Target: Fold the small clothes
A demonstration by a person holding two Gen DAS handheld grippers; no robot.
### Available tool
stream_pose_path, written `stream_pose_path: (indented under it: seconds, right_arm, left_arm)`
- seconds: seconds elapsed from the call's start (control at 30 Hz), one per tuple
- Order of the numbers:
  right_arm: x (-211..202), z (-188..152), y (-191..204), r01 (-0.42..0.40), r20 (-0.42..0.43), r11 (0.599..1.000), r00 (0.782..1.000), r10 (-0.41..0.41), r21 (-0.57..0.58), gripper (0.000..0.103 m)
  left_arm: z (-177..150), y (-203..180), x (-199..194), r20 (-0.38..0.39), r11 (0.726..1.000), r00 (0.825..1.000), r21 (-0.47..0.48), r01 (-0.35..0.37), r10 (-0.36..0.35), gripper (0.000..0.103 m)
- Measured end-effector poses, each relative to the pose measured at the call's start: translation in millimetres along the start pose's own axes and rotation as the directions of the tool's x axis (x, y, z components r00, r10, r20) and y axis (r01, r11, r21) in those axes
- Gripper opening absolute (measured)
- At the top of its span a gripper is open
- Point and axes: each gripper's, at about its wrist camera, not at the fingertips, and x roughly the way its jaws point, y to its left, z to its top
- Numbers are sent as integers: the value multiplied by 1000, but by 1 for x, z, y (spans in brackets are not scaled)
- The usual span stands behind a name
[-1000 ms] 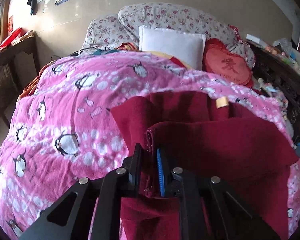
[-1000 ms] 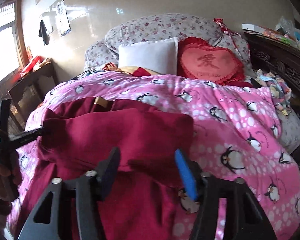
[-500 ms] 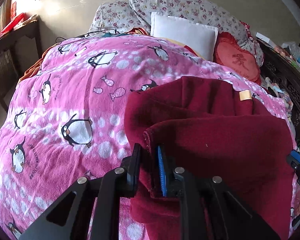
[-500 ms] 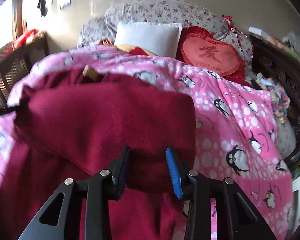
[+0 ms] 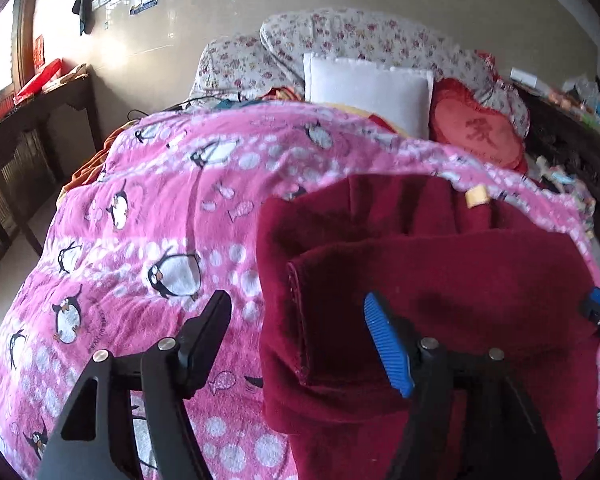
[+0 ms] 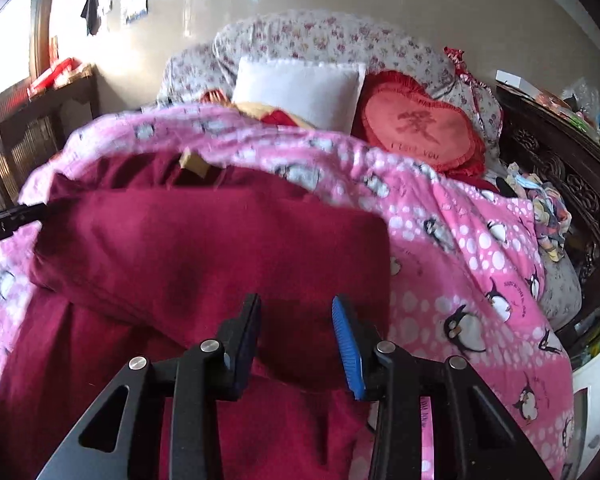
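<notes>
Left gripper (image 5: 296, 336) jaws wide apart, just opened; folded corner of the dark red garment (image 5: 440, 280) sits between them but the pads aren't touching it, cloth lies loose on the pink penguin blanket (image 5: 148, 208). Right gripper (image 6: 296, 336) jaws part-way apart over the near edge of the same garment (image 6: 204, 248); fabric is between the pads, can't tell if they actually press it, looks like a gap on both sides. Garment is on the bed, near side, folded over on itself: upper layer doubled toward the camera, its left hem edge stitched and visible in the left wrist view, a lower layer spreading out under it toward the bottom of frame. A tan label (image 5: 477, 196) shows at the far edge of the garment. Open room: blanket is bare to the left of the garment and beyond it toward the pillows; on the right the blanket drops off close to a dark carved wooden bed frame (image 6: 560, 168) with a bundle of small cloths (image 6: 540, 204) against it. Left of the bed a dark wooden desk (image 5: 32, 120) stands by the wall, gap of floor between. Count: one red garment, one blanket, one white pillow (image 5: 364, 92), one red heart cushion (image 6: 420, 128), floral bedding (image 5: 340, 40) piled behind, two grippers
</notes>
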Motion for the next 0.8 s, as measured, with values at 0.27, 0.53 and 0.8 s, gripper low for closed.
stream_pose_path:
  seconds: [0.27, 0.53, 0.8]
  right_arm:
    - [-1, -4, -3, -7, 16, 1000, 1000, 7, 12, 41]
    - [-31, -9, -4, -39, 34, 998, 999, 38, 44, 41]
    - [-58, -18, 2, -53, 41, 998, 998, 52, 32, 41]
  left_arm:
    - [-6, 5, 27, -66, 999, 998, -36, -10, 7, 70]
    - [-11, 9, -17, -53, 998, 997, -43, 48, -50, 73]
    - [-31, 7, -58, -44, 995, 994, -29, 95, -96, 79]
